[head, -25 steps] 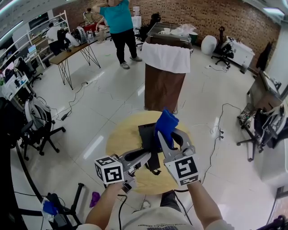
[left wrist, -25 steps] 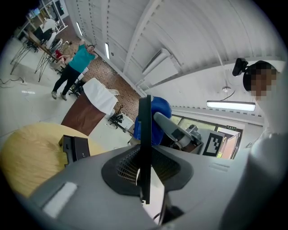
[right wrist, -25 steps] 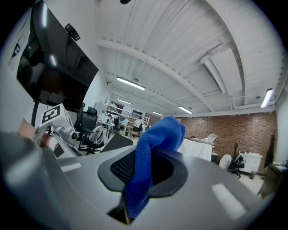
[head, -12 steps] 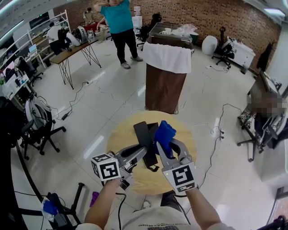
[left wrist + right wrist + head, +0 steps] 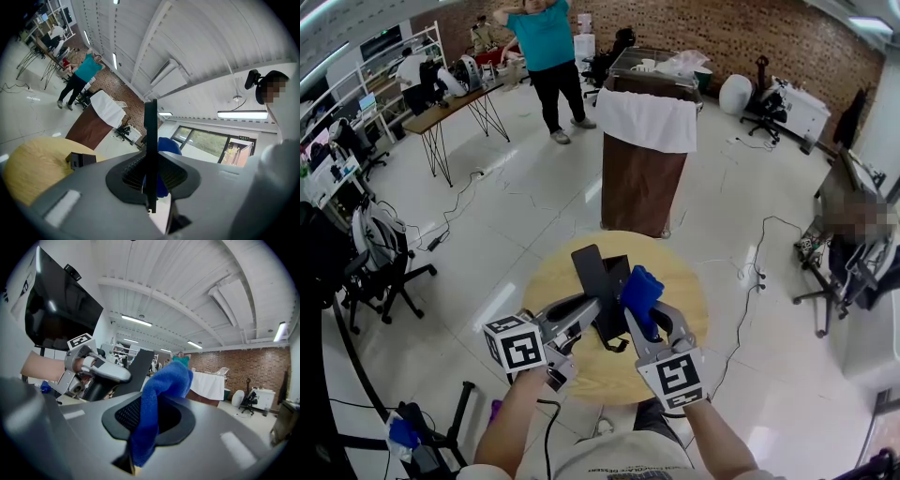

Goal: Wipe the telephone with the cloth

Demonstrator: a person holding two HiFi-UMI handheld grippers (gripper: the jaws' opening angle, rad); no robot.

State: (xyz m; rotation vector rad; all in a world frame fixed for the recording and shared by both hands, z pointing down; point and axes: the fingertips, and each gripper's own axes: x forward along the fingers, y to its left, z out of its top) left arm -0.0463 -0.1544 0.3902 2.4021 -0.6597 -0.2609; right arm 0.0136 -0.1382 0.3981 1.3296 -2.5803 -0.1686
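My left gripper [image 5: 594, 310] is shut on the telephone [image 5: 588, 268], a thin black slab held above the round wooden table [image 5: 551, 283]. The left gripper view has the telephone [image 5: 150, 151] edge-on and upright between the ribbed pads of my left gripper [image 5: 151, 178]. My right gripper [image 5: 638, 319] is shut on a bunched blue cloth [image 5: 641, 292], just right of the telephone and close to its face. In the right gripper view, the cloth [image 5: 158, 397] rises from my right gripper [image 5: 149, 420], with the telephone [image 5: 139, 371] just beyond it.
A black box-like stand [image 5: 617, 277] and a looped black strap [image 5: 620, 345] lie on the table. Behind it stands a brown cabinet [image 5: 644, 167] draped in white cloth. A person in a teal top [image 5: 546, 42] stands farther back. Chairs and desks line the left side.
The left gripper has raised the telephone and swung its top leftward. The right gripper has come down and nearer to me with the cloth, ending beside the telephone.
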